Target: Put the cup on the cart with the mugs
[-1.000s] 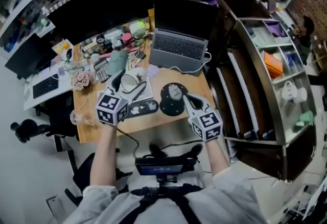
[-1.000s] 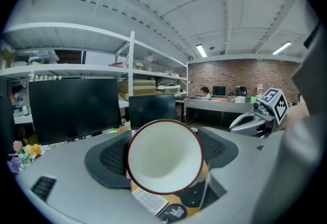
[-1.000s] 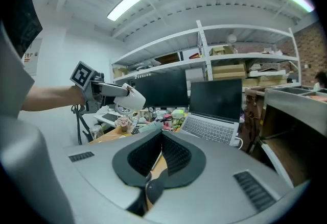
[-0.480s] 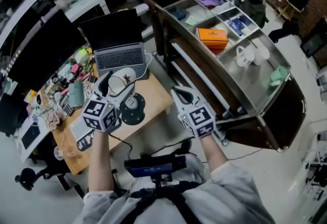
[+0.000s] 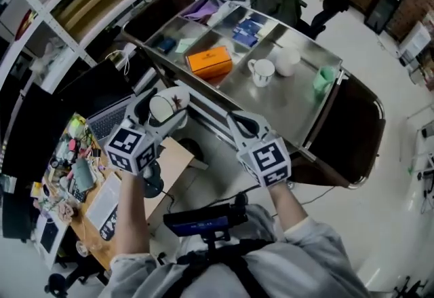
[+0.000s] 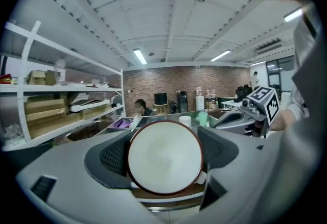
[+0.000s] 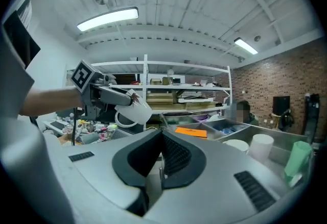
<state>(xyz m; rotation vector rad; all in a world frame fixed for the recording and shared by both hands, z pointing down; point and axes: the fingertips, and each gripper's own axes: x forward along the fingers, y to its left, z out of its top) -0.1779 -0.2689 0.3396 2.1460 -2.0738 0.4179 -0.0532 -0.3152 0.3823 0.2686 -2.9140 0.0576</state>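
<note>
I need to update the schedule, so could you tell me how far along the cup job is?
Done: the white cup is off the desk, gripped by the left gripper. In hand: it is held in the air beside the steel cart; the right gripper is shut, empty. Left: set it down by the two white mugs.

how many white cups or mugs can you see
3: a cup held in the left gripper, plus a handled mug and a plain mug side by side on the cart. Others may be hidden.

Steel cart [image 5: 298,110], white mugs [image 5: 262,71], orange box [image 5: 210,59]
</note>
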